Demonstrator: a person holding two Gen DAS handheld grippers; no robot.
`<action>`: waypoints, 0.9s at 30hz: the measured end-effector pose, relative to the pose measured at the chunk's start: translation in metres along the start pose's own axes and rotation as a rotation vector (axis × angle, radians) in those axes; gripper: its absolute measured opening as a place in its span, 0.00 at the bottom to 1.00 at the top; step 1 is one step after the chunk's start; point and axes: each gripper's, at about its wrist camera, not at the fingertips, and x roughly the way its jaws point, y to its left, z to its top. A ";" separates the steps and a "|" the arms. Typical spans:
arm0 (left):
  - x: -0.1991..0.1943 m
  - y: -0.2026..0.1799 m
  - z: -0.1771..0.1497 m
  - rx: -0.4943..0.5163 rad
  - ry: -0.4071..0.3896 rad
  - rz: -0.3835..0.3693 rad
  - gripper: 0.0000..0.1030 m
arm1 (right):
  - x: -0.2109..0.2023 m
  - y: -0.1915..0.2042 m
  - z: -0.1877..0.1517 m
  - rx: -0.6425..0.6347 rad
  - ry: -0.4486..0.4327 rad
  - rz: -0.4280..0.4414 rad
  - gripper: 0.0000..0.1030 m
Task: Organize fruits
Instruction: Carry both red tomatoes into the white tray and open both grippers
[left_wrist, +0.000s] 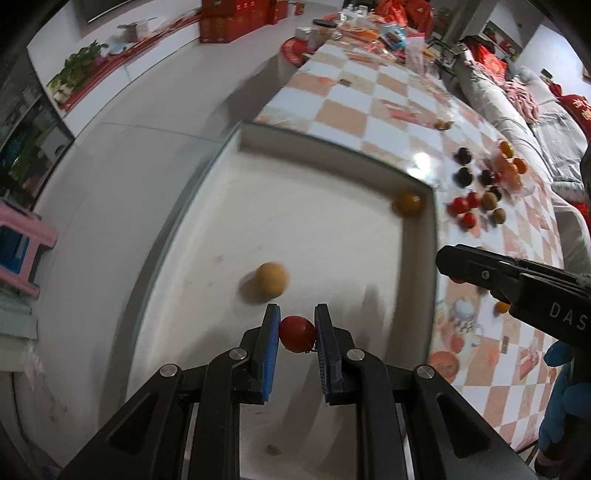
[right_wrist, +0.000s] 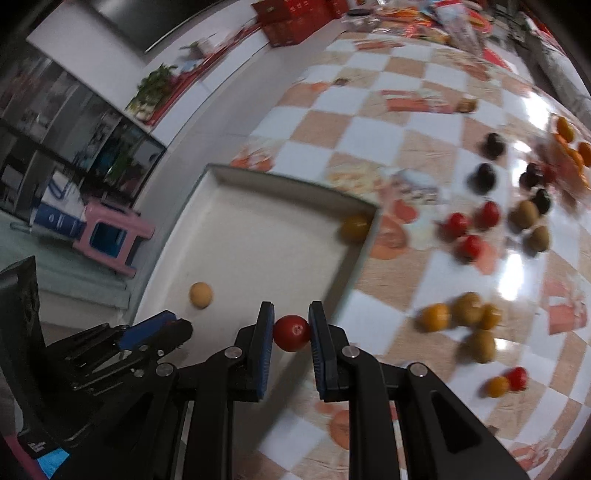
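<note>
red fruit, white tray, orange-and-white checked tablecloth

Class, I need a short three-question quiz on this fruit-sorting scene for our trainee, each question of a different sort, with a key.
1. True or false: the left gripper is empty.
2. How many fruits lie loose in the white tray?
   A. none  B. two  C. five
3. Fill in: the right gripper is shut on a small ____ fruit.

Key
1. False: it is shut on a red fruit.
2. B: a pale orange fruit near the grippers and a darker yellow fruit in the far corner.
3. Red: a red fruit sits between its pads.
</note>
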 end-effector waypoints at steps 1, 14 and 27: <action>0.002 0.004 -0.003 -0.004 0.005 0.009 0.20 | 0.005 0.006 0.000 -0.009 0.009 0.004 0.20; 0.034 0.017 -0.017 0.005 0.099 0.119 0.21 | 0.057 0.030 -0.012 -0.066 0.125 -0.035 0.21; 0.031 0.006 -0.015 0.021 0.087 0.171 0.93 | 0.056 0.028 -0.010 -0.056 0.136 0.017 0.79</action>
